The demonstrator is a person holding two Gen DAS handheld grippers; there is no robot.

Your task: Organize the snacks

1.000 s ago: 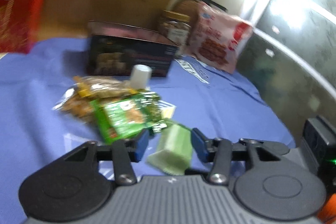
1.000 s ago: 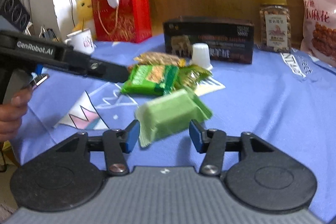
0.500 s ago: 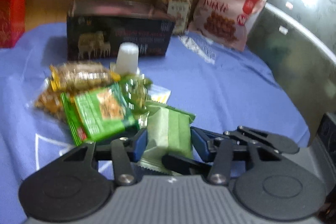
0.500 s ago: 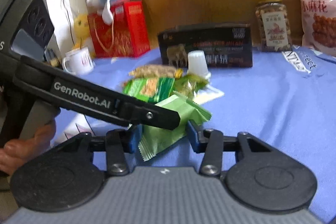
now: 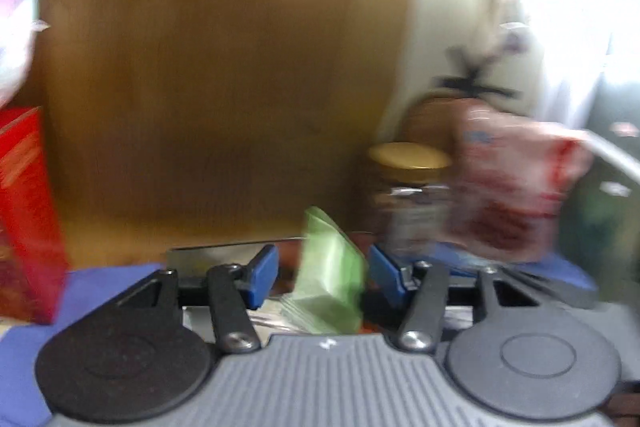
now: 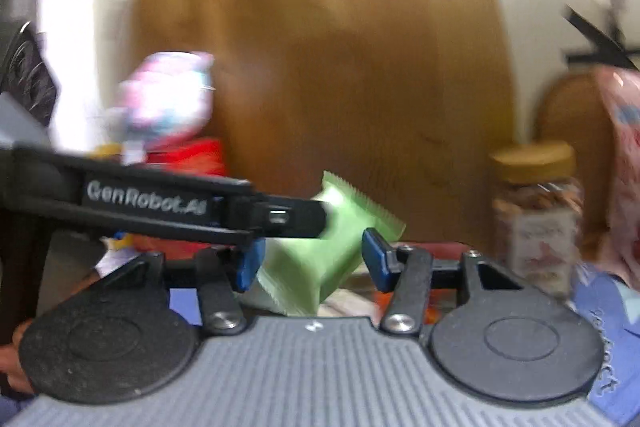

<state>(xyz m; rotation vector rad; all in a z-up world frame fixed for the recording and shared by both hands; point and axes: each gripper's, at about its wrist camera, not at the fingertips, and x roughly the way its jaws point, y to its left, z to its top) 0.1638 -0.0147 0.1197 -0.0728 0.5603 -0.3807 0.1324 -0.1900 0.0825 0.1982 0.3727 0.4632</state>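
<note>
Between both pairs of blue pads hangs the green snack packet (image 5: 330, 275), lifted above the purple cloth (image 5: 108, 277) and smeared by motion blur. Left gripper (image 5: 323, 273) jaws are opening around it, the right pad at its edge and a gap at the left pad; whether either pad presses, I cannot tell. Right gripper (image 6: 310, 259) jaws are opening too, the packet (image 6: 312, 259) slanted between them, its near end hidden behind the gripper body. Across that view the left gripper's black arm (image 6: 168, 207) covers the packet's left part. Behind the packet, a dark box (image 5: 224, 255) shows only its top edge. Right of the packet stand a gold-lidded jar (image 6: 536, 215) and a pink bag (image 5: 516, 187), both blurred. Left of it sit a red box (image 5: 28, 211) and a plush toy (image 6: 168, 103), partly cut off.
</note>
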